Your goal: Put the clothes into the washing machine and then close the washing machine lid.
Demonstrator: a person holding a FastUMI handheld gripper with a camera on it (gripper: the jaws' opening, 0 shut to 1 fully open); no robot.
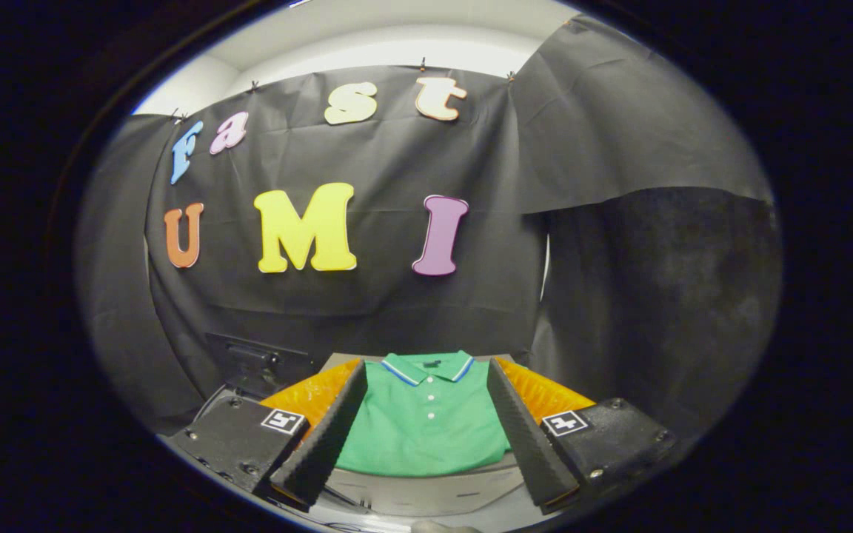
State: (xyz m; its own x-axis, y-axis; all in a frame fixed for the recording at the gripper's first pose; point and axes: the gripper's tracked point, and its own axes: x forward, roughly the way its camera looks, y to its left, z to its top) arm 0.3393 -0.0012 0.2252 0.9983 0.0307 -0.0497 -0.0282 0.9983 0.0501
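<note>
While nothing's been grabbed so far, here's how it looks from the gripper cam:

gripper: the gripper (pixel 424 433) is spread wide and holding nothing, one finger either side of the shirt in this view; looks like it's hovering above rather than touching, though the height is honestly a guess

shirt: a green polo shirt (pixel 426 429) with a blue-and-white trimmed collar lies flat and neatly laid out, seen between the fingers, collar end pointing away toward the booth wall

what it's on: seems to be a grey bench (pixel 426 488) or a flat lid, hard to call which

grab risk: flat cloth gives the fingers nothing to bite on, so closing from here could just skate over the fabric or pinch only the top layer, and then the shirt unfolds and dangles on the lift

drag risk: a trailing sleeve or hem could catch on the machine's rim and end up hanging out, which would stop the lid shutting properly

washing machine: can't pick it out for sure; there's a dark boxy thing (pixel 260 359) off to the left, beyond the fingers, that might be part of it or its raised lid, but it's too dark to tell

cut off: the near hem of the shirt and its sleeves are covered by the fingers, so how far the cloth spreads is unknown
</note>
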